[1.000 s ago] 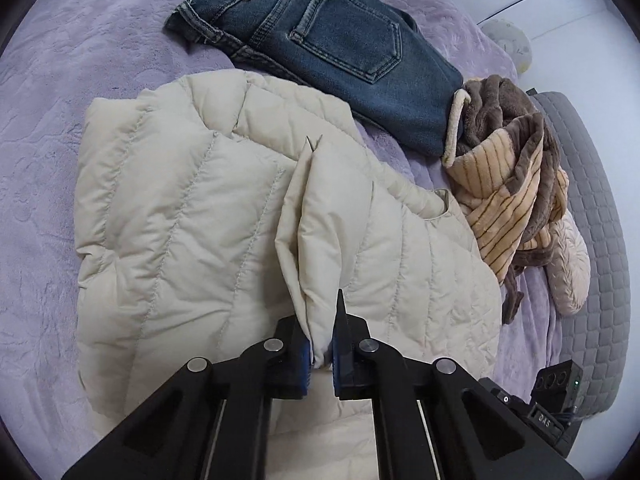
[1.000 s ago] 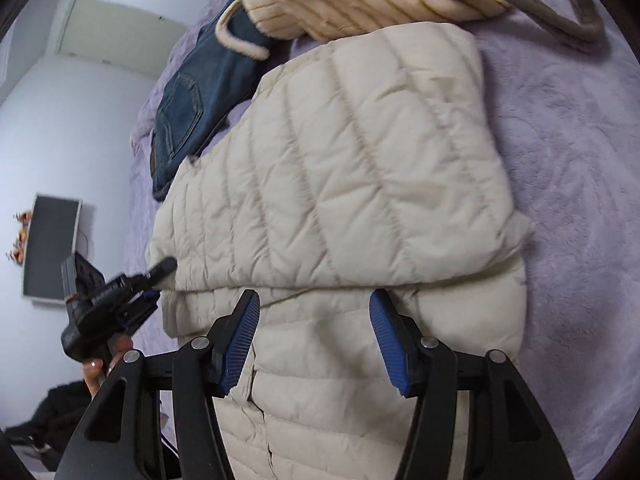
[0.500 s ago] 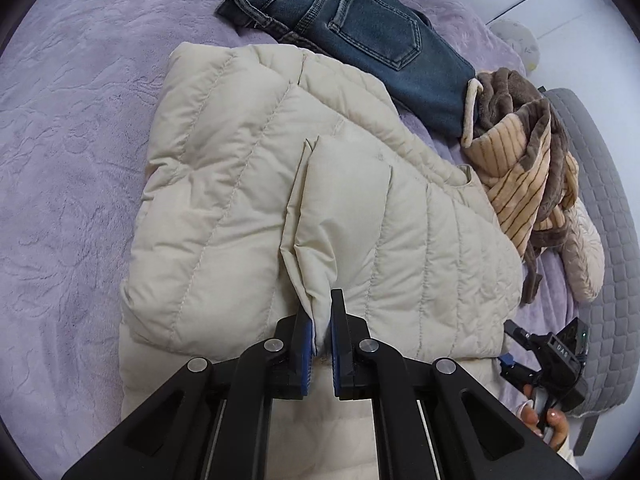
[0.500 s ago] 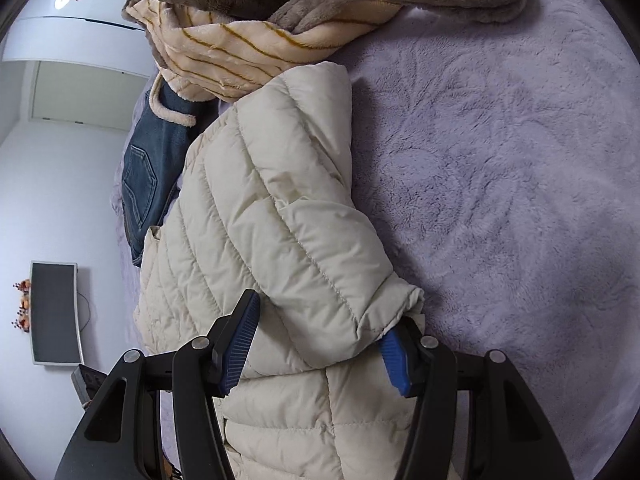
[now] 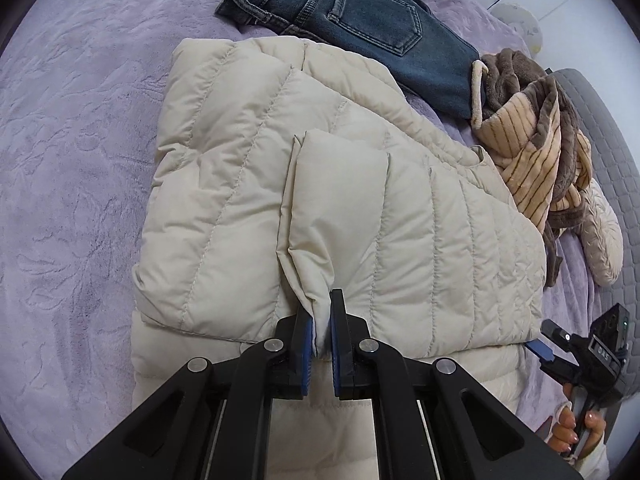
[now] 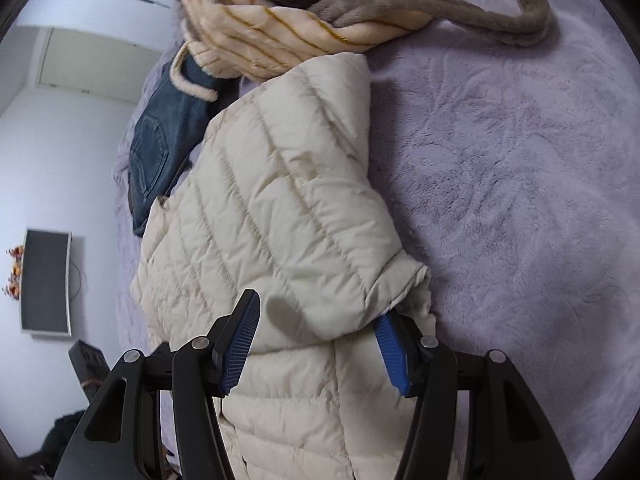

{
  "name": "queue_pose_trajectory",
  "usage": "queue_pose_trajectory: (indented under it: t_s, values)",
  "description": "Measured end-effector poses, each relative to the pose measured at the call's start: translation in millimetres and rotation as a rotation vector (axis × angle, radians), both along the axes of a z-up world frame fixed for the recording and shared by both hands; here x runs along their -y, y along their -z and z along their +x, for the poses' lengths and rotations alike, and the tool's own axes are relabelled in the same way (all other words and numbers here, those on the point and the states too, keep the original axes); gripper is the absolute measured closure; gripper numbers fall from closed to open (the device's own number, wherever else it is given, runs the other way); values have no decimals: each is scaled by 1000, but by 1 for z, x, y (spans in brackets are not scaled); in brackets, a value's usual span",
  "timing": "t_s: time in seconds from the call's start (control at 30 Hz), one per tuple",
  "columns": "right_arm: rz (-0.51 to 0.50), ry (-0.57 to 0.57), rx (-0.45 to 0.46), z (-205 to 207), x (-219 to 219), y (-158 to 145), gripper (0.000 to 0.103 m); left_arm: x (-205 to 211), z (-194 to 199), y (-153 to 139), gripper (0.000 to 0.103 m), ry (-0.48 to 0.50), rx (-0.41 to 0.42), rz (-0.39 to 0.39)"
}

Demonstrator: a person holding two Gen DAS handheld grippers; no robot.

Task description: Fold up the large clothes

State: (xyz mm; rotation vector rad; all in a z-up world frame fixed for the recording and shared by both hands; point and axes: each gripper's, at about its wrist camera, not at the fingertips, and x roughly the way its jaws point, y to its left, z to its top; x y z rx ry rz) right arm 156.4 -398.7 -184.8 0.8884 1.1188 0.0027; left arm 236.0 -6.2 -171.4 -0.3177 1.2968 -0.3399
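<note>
My left gripper (image 5: 322,330) is pinched nearly closed on a small tuck of the cream puffer jacket (image 5: 328,184), whose sleeve panel runs from the jaws toward 12 o'clock while the folded body spreads from 10 to 2 o'clock. My right gripper (image 6: 316,350) stands wide open, its blue pads (image 6: 240,350) straddling the jacket's right folded edge without clamping it, the long axis there heading to 11 o'clock. Count: one jacket, one pair of jeans (image 5: 360,20), one striped plush robe (image 5: 532,148), all on the lilac bedspread (image 5: 80,160); I judge the left side nearer the next fold.
</note>
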Motion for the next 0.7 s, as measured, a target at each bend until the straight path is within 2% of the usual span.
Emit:
queue_pose_trajectory:
  t_s: [0.1, 0.2, 0.27, 0.33, 0.47, 0.57, 0.7]
  values:
    - [-47, -64, 38, -6, -9, -22, 42, 1, -1, 0, 94, -4, 0, 2]
    - [-88, -45, 90, -1, -3, -37, 58, 1, -1, 0, 94, -4, 2, 7]
    - [-90, -16, 110, 9, 4, -39, 64, 2, -1, -1, 94, -4, 2, 11]
    - [-101, 0, 111, 23, 8, -36, 73, 2, -2, -2, 94, -2, 4, 16]
    - [-207, 10, 101, 49, 18, -34, 77, 3, -2, -1, 94, 0, 7, 22]
    - [-231, -3, 97, 67, 27, -29, 78, 3, -1, 1, 94, -6, 5, 24]
    - [-288, -48, 1, 86, 27, 4, 84, 4, 0, 5, 94, -15, -4, 21]
